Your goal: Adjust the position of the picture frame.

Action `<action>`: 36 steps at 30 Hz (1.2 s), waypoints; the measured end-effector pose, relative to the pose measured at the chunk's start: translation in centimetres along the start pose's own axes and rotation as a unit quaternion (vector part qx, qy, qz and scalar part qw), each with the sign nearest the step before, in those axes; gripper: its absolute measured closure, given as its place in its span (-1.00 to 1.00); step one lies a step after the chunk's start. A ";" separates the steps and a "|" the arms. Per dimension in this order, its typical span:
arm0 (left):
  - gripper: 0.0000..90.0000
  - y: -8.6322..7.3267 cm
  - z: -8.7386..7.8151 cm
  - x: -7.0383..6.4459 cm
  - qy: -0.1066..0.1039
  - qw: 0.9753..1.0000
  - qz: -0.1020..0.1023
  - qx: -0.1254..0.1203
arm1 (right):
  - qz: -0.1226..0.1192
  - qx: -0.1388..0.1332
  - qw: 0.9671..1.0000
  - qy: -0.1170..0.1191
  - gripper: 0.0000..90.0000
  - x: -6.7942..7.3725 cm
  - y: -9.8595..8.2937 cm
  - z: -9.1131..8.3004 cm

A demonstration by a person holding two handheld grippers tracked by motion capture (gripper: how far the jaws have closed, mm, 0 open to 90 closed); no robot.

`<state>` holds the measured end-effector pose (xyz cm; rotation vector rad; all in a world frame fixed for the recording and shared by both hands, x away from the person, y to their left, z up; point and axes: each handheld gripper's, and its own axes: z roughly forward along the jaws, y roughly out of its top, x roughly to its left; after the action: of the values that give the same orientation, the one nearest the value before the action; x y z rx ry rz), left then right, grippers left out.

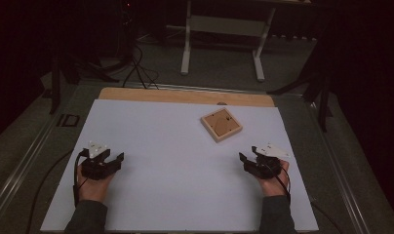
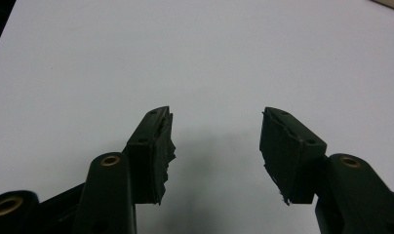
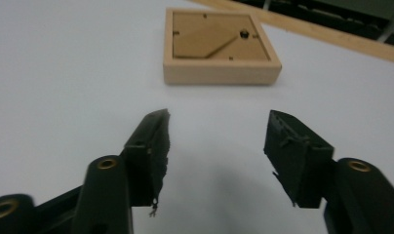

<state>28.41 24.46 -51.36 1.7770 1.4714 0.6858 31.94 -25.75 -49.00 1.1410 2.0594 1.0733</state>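
Both hands sit low and well apart, left claw (image 1: 113,161) and right claw (image 1: 248,158) with jaws spread wide, holding nothing.

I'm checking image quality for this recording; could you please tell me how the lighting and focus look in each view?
High view: dim, surroundings nearly black, only the white table lit. Left gripper view: bright, sharp jaws, soft shadow beneath. Right gripper view: wooden frame slightly soft, the hand-held gripper blurred at the near edges.

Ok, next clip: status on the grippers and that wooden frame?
Left gripper open, empty. Right gripper open, empty. Wooden frame lies flat, back side up, ahead of right gripper. White sheet between them bare.
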 end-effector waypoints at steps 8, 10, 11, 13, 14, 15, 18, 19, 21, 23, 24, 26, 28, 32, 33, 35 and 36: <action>0.01 -0.1 0.0 0.1 0.002 1.000 -0.004 0.000 | -0.016 -0.004 1.000 0.004 0.28 0.0 1.4 0.4; 0.01 0.0 0.0 0.0 0.001 1.000 -0.002 0.000 | -0.028 -0.002 1.000 0.003 0.32 0.3 1.8 0.6; 0.01 0.0 0.0 0.0 0.000 1.000 -0.001 0.001 | -0.033 -0.002 0.999 0.003 0.35 0.4 2.1 0.7; 0.01 0.0 0.0 -0.1 0.000 1.000 0.001 0.000 | -0.038 -0.005 0.999 0.004 0.40 0.6 2.6 1.0; 0.01 0.0 -0.1 -0.1 0.001 1.000 0.001 -0.001 | -0.040 -0.007 0.999 0.003 0.43 0.7 2.8 1.1; 0.01 0.0 -0.1 -0.1 0.001 1.000 0.001 -0.001 | -0.040 -0.007 0.999 0.003 0.43 0.7 2.8 1.1; 0.01 0.0 -0.1 0.1 0.001 1.000 -0.003 -0.003 | -0.035 -0.016 0.999 -0.006 0.57 0.5 3.6 1.6; 0.01 0.0 -0.1 0.1 0.001 1.000 -0.003 -0.003 | -0.035 -0.016 0.999 -0.006 0.57 0.5 3.6 1.6; 0.01 0.0 -0.1 0.1 0.000 1.000 -0.004 -0.003 | -0.029 -0.021 0.999 -0.010 0.66 0.2 4.1 1.9; 0.01 0.0 0.0 0.0 0.000 1.000 -0.003 -0.003 | -0.026 -0.024 0.999 -0.014 0.74 -0.2 4.4 2.1; 0.01 0.0 0.0 0.0 0.000 1.000 -0.001 -0.003 | -0.025 -0.024 0.999 -0.017 0.78 -0.3 4.5 2.2; 0.01 0.0 0.0 -0.1 0.000 1.000 0.000 -0.001 | -0.022 -0.024 0.999 -0.021 0.88 -0.5 4.7 2.5; 0.01 0.0 0.1 -0.1 0.000 1.000 0.001 -0.002 | -0.023 -0.022 0.999 -0.023 0.96 -0.7 4.9 2.8; 0.01 0.0 0.1 -0.1 0.000 1.000 0.001 -0.001 | -0.021 -0.020 0.999 -0.027 0.99 -0.9 5.3 3.5; 0.01 0.0 0.1 -0.1 0.000 1.000 0.001 -0.001 | -0.021 -0.020 0.999 -0.027 0.99 -0.9 5.3 3.5; 0.01 0.0 0.1 -0.1 -0.001 1.000 0.001 -0.002 | -0.019 -0.017 0.999 -0.029 0.99 -1.0 5.4 4.0; 0.01 0.0 0.1 -0.1 -0.001 1.000 0.001 -0.002 | -0.018 -0.017 0.999 -0.028 0.99 -1.1 5.5 4.3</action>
<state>28.44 24.37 -51.40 1.7766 1.4662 0.6875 38.06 -23.30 -46.57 1.1008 2.0049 1.0432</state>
